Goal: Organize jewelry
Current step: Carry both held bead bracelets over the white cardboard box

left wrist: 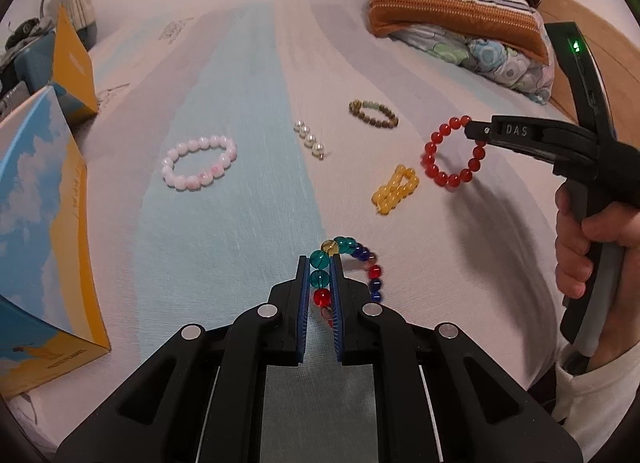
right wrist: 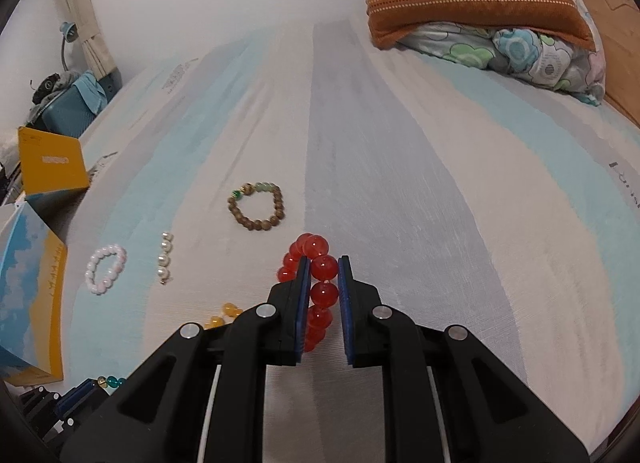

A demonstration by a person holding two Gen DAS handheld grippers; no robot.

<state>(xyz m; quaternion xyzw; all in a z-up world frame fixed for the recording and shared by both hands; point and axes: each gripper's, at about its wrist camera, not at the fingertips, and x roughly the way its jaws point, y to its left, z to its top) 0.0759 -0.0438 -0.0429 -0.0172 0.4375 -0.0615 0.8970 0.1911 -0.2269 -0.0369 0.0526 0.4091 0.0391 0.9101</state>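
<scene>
My left gripper (left wrist: 319, 263) is shut on a multicoloured bead bracelet (left wrist: 362, 257) and holds it just above the striped bed sheet. My right gripper (right wrist: 323, 263) is shut on a red bead bracelet (right wrist: 314, 249), which hangs from it above the sheet; the left wrist view shows it too (left wrist: 452, 153). On the sheet lie a pink bracelet (left wrist: 199, 162), a short pearl strand (left wrist: 309, 138), a brown bead bracelet (left wrist: 373, 114) and a yellow bead bracelet (left wrist: 396, 189).
An open blue and yellow box (left wrist: 44, 231) stands at the left, with a second yellow box (left wrist: 74, 63) behind it. Folded blankets and a pillow (left wrist: 460, 3) sit at the back right. A wooden bed edge (right wrist: 612, 15) runs along the right.
</scene>
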